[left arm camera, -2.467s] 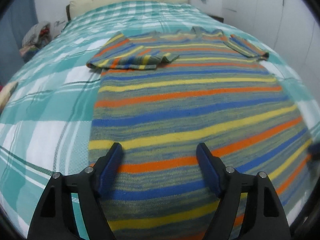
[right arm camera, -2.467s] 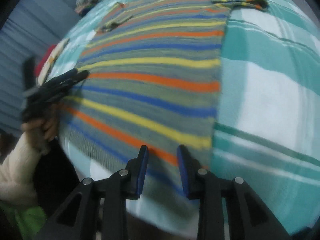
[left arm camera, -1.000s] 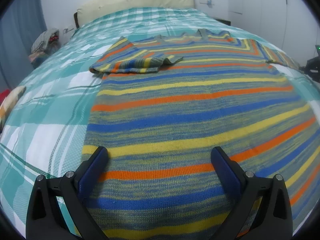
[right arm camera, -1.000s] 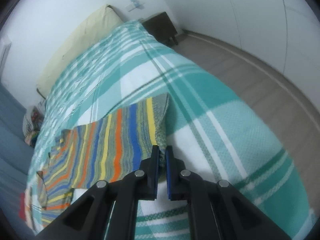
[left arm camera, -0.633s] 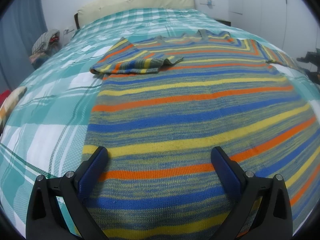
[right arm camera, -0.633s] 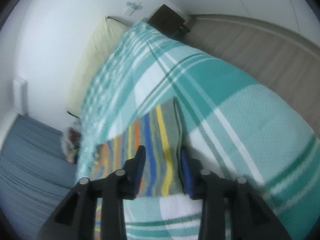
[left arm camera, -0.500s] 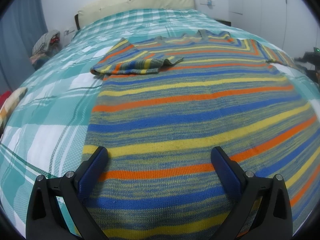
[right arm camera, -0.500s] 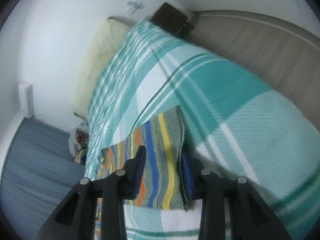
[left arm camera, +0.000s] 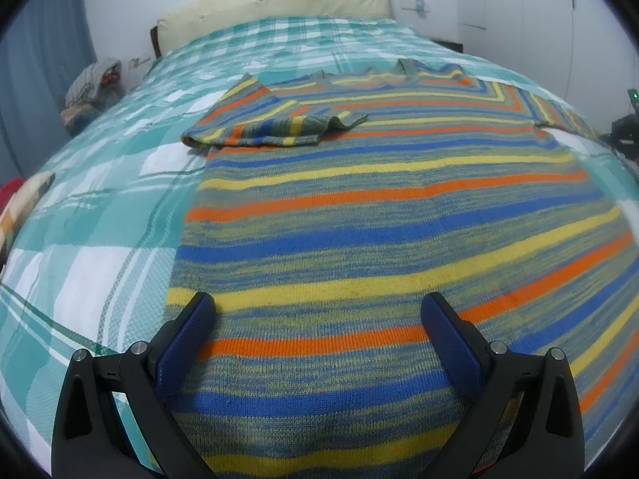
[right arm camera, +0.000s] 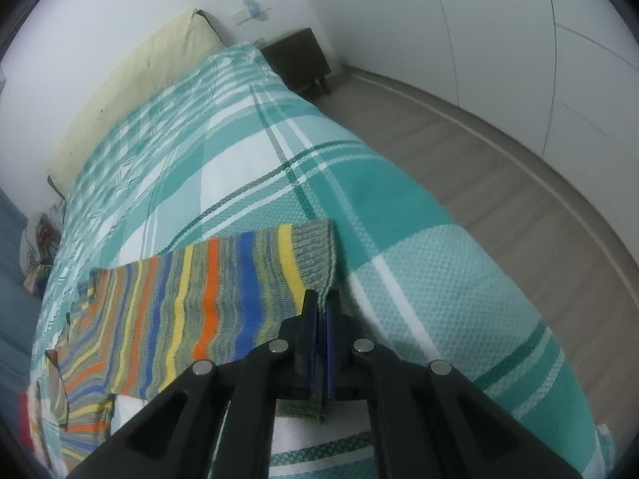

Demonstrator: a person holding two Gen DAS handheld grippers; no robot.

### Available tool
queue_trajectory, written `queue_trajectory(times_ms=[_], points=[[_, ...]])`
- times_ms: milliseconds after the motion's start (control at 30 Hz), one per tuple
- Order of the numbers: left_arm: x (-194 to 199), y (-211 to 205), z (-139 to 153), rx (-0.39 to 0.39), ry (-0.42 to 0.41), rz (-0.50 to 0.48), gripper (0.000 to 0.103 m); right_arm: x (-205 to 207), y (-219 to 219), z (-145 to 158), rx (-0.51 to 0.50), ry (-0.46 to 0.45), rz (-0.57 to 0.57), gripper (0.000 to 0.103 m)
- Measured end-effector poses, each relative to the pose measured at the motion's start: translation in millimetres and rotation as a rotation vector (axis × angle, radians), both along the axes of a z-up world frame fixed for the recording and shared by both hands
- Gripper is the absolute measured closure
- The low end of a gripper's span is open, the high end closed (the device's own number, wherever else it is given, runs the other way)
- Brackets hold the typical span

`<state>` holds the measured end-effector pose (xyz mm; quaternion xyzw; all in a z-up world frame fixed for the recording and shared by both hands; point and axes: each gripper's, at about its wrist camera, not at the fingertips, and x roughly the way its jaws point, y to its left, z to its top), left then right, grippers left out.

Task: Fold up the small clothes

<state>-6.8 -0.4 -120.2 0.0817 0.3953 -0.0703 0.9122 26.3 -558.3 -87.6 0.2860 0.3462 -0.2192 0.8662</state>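
A knit sweater (left arm camera: 379,207) striped in blue, yellow and orange lies flat on the bed, collar at the far end. Its left sleeve (left arm camera: 275,125) is folded in across the chest. My left gripper (left arm camera: 318,301) hovers wide open over the hem end with nothing between its fingers. In the right wrist view the other sleeve (right arm camera: 223,279) stretches out toward the bed's side edge. My right gripper (right arm camera: 321,303) is shut on that sleeve's grey ribbed cuff (right arm camera: 315,251), and a fold of the cuff shows between the blue pads.
The bed has a teal and white checked cover (right arm camera: 399,219) and a cream headboard cushion (left arm camera: 271,4). A pile of clothes (left arm camera: 94,84) sits beyond the bed's far left side. A dark nightstand (right arm camera: 299,60) and wooden floor (right arm camera: 499,167) lie past the right edge.
Half a second ago the right gripper's jaws stood apart over the sleeve end; now they are closed on the cuff. The left gripper and the sweater body have not moved.
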Motion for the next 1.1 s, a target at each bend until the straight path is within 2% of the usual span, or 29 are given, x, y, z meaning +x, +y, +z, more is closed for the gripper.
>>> queue_trajectory(times_ms=[33, 67, 133, 200, 267, 300, 367, 433, 467, 500, 567, 600, 700, 767, 833, 867, 900, 933, 967, 1000, 1067, 1100], points=[[-0.1, 1.1, 2.5, -0.002, 0.016, 0.006, 0.000, -9.5, 0.1, 5.5, -0.029, -0.003, -0.037, 0.081], [-0.3, 3.0, 7.8, -0.005, 0.042, 0.015, 0.001, -17.8, -0.6, 11.6, -0.062, -0.008, -0.070, 0.065], [-3.5, 9.5, 22.3, -0.033, 0.094, 0.013, 0.002, -40.5, 8.3, 37.2, -0.175, -0.030, -0.143, 0.047], [-10.8, 22.9, 52.8, -0.101, 0.070, -0.014, 0.002, -57.1, 24.5, 65.1, -0.265, -0.064, -0.137, 0.044], [-12.4, 39.5, 93.0, -0.133, -0.014, -0.025, 0.001, -69.4, 50.7, 91.0, -0.324, -0.111, -0.057, 0.036], [-5.6, 47.5, 117.4, -0.132, -0.062, -0.029, 0.001, -73.8, 67.0, 100.6, -0.345, -0.123, -0.004, 0.032], [14.4, 53.8, 147.9, -0.122, -0.119, -0.046, 0.001, -80.4, 110.1, 113.2, -0.367, -0.140, 0.130, 0.027], [42.8, 44.8, 158.7, -0.068, -0.122, -0.105, 0.001, -84.1, 155.9, 112.8, -0.361, -0.157, 0.261, 0.025], [56.7, 34.4, 154.6, -0.016, -0.101, -0.149, 0.001, -85.2, 182.2, 107.9, -0.354, -0.169, 0.328, 0.024], [72.0, 18.9, 144.0, 0.075, -0.080, -0.198, 0.001, -86.1, 208.4, 100.8, -0.342, -0.185, 0.387, 0.024], [94.4, -15.3, 106.1, 0.277, -0.061, -0.302, 0.002, -86.2, 249.7, 81.5, -0.313, -0.209, 0.477, 0.024], [101.7, -27.9, 86.5, 0.344, -0.037, -0.347, 0.002, -85.9, 270.7, 70.9, -0.299, -0.207, 0.525, 0.024], [121.8, -43.3, 47.0, 0.416, 0.030, -0.405, 0.006, -81.3, 319.4, 44.8, -0.312, -0.151, 0.677, 0.024], [138.5, -46.4, 30.5, 0.413, 0.054, -0.389, 0.006, -86.2, 347.0, 28.6, -0.395, -0.126, 0.780, 0.024], [154.1, -41.9, 21.2, 0.392, 0.067, -0.338, 0.008, -86.8, 360.5, 13.6, -0.445, -0.098, 0.829, 0.024], [161.7, -38.0, 15.8, 0.363, 0.080, -0.315, 0.016, -86.0, 365.7, 5.9, -0.446, -0.078, 0.850, 0.024], [164.9, -35.5, 14.3, 0.337, 0.092, -0.308, 0.033, -85.4, 367.5, 0.7, -0.436, -0.065, 0.859, 0.024], [169.8, -32.7, 12.4, 0.292, 0.114, -0.310, 0.045, -84.3, 368.3, -4.9, -0.419, -0.055, 0.867, 0.024], [172.8, -30.0, 11.4, 0.250, 0.139, -0.318, 0.080, -84.6, 370.8, -7.2, -0.412, -0.048, 0.871, 0.024], [176.0, -26.4, 11.4, 0.223, 0.156, -0.307, 0.092, -85.1, 369.7, -8.9, -0.409, -0.042, 0.870, 0.024], [177.3, -11.3, 27.2, 0.159, 0.121, -0.259, 0.092, -85.5, 369.1, -9.8, -0.411, -0.040, 0.863, 0.024], [178.6, 3.7, 38.8, 0.099, 0.105, -0.210, 0.092, -85.7, 368.1, -9.8, -0.410, -0.042, 0.860, 0.024]])
